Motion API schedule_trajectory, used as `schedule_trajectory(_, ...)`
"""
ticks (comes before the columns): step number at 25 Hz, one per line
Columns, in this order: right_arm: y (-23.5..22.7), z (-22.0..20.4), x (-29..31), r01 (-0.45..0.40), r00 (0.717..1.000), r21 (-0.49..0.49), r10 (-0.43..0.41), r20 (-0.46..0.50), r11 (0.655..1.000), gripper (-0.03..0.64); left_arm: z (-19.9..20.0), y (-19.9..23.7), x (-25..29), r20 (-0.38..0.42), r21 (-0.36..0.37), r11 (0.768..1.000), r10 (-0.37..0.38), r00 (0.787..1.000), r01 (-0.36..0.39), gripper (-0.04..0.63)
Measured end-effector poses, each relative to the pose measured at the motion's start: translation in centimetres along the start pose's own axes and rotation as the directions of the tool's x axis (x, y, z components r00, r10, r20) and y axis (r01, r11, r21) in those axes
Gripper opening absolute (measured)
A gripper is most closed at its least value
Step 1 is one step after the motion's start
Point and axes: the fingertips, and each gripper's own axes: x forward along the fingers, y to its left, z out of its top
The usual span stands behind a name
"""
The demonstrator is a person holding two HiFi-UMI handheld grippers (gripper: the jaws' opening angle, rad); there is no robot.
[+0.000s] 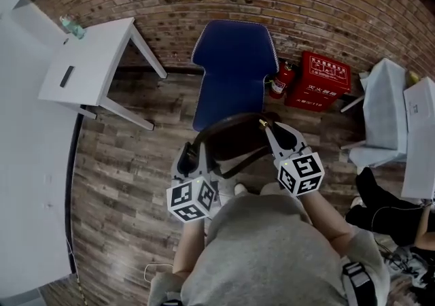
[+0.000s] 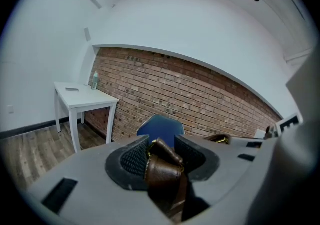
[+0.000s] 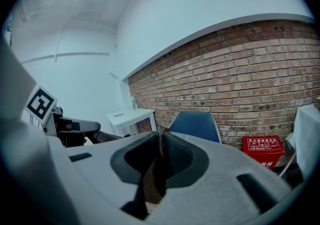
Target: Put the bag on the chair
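Note:
A dark brown leather bag (image 1: 234, 136) hangs in the air between my two grippers, just in front of a blue chair (image 1: 231, 70) that stands against the brick wall. My left gripper (image 1: 196, 155) is shut on the bag's folded strap end (image 2: 162, 166), which fills the gap between its pads. My right gripper (image 1: 268, 129) is shut on a thin edge of the bag (image 3: 159, 169). The chair's seat (image 2: 161, 125) shows ahead in the left gripper view, and the chair (image 3: 194, 123) also stands ahead in the right gripper view.
A white table (image 1: 92, 66) with a bottle (image 1: 71, 26) stands at the left by the wall. A red fire-equipment box (image 1: 319, 81) and an extinguisher (image 1: 280, 80) sit right of the chair. White furniture (image 1: 384, 114) and a person's dark-clad legs (image 1: 384, 213) are at the right.

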Motion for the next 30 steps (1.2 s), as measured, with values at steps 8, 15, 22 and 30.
schedule_trajectory(8,-0.8,-0.5,4.1,0.001,0.999,-0.012,-0.001,-0.047,1.000,0.044,-0.1,2.2,4.2,-0.032,-0.016,1.000,0.020,0.999,-0.020,0.150)
schedule_trajectory(15,-3.4,-0.6,7.6,-0.025,0.997,-0.024,0.023,-0.071,0.999,0.044,0.1,2.6,8.3,-0.029,-0.013,0.999,0.046,0.999,-0.046,0.150)
schedule_trajectory(22,-6.2,-1.6,11.5,-0.053,0.991,-0.032,0.049,-0.123,0.998,0.044,-0.9,3.0,12.8,-0.055,-0.038,0.996,0.083,0.995,-0.085,0.150)
schedule_trajectory(30,-8.8,-3.1,16.7,-0.067,0.984,-0.039,0.060,-0.170,0.997,0.044,-2.5,4.4,18.0,-0.084,-0.046,0.992,0.109,0.990,-0.114,0.150)
